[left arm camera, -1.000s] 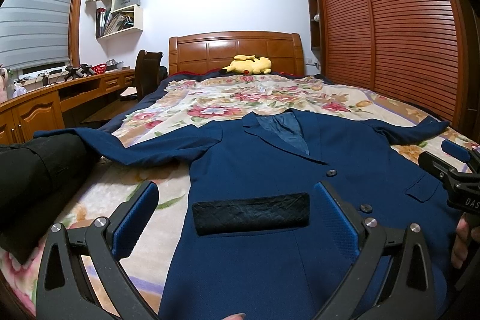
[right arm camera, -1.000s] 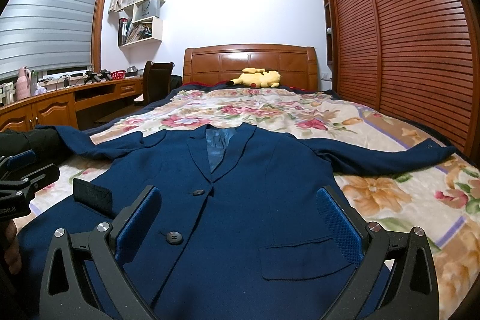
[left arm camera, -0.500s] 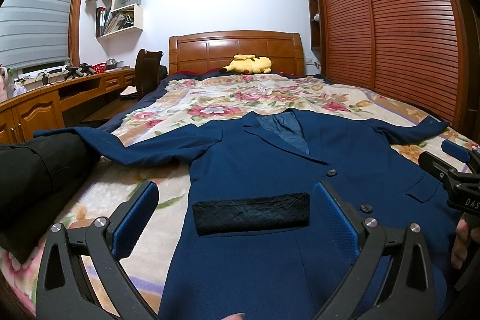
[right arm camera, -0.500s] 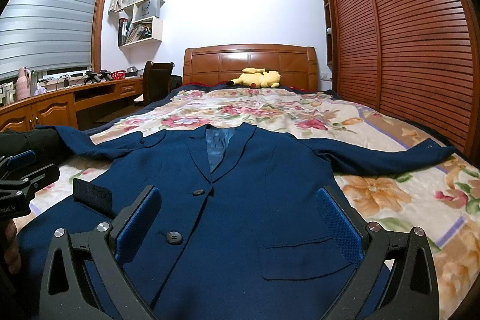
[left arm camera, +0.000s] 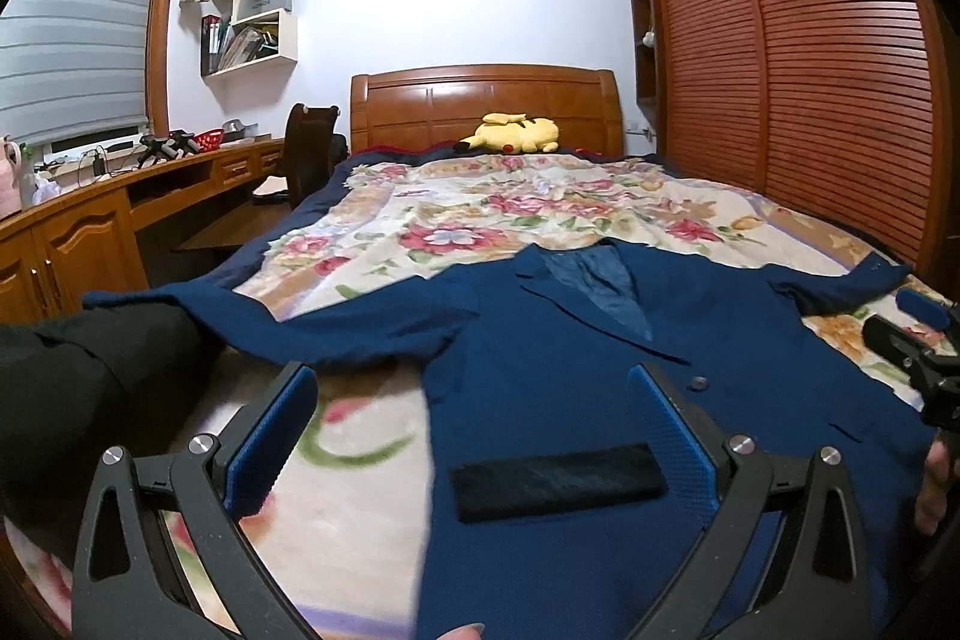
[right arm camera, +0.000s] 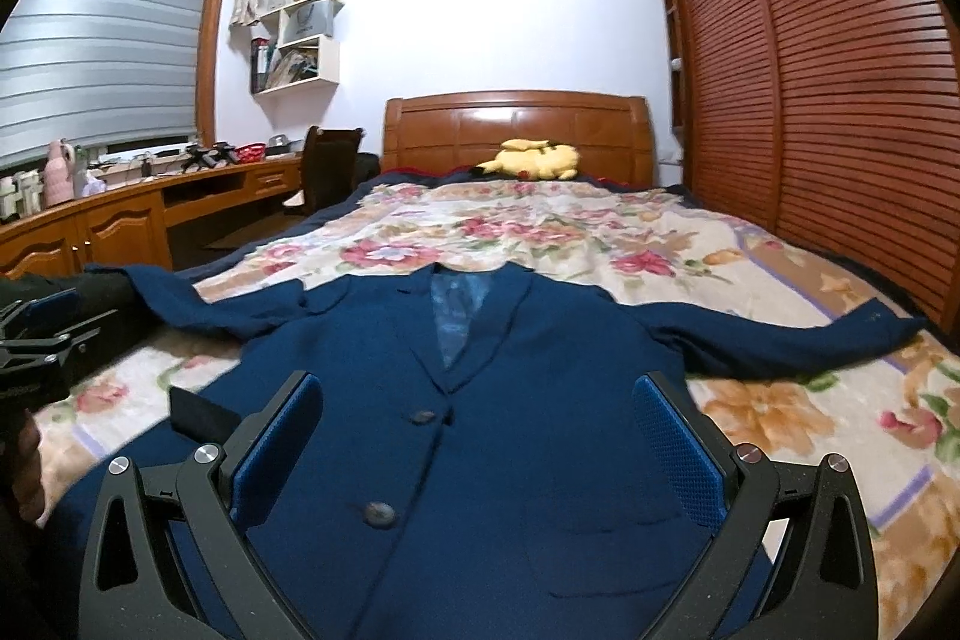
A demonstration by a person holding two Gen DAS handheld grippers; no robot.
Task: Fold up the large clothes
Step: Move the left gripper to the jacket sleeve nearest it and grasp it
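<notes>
A dark blue suit jacket [left arm camera: 570, 400] lies front up on the bed, sleeves spread to both sides and collar toward the headboard. My left gripper [left arm camera: 471, 388] hovers open over its left front edge, above a black pocket flap [left arm camera: 558, 481]. My right gripper [right arm camera: 474, 400] is also open, just above the buttons [right arm camera: 379, 514] on the jacket [right arm camera: 510, 460] front. Nothing is between either pair of fingers. Each gripper shows at the edge of the other's view: the right gripper [left arm camera: 918, 346] and the left gripper [right arm camera: 42, 340].
A floral blanket [left arm camera: 480, 220] covers the bed, with a yellow plush toy [left arm camera: 516, 133] by the wooden headboard. A black garment [left arm camera: 90, 382] lies at the left bed edge. A desk [left arm camera: 90, 220] and chair [left arm camera: 309, 148] stand left, a louvred wardrobe [left arm camera: 810, 70] right.
The jacket now sits lower and further right in both views, with some blur, so both grippers have shifted a little left and forward. Both are still open.
</notes>
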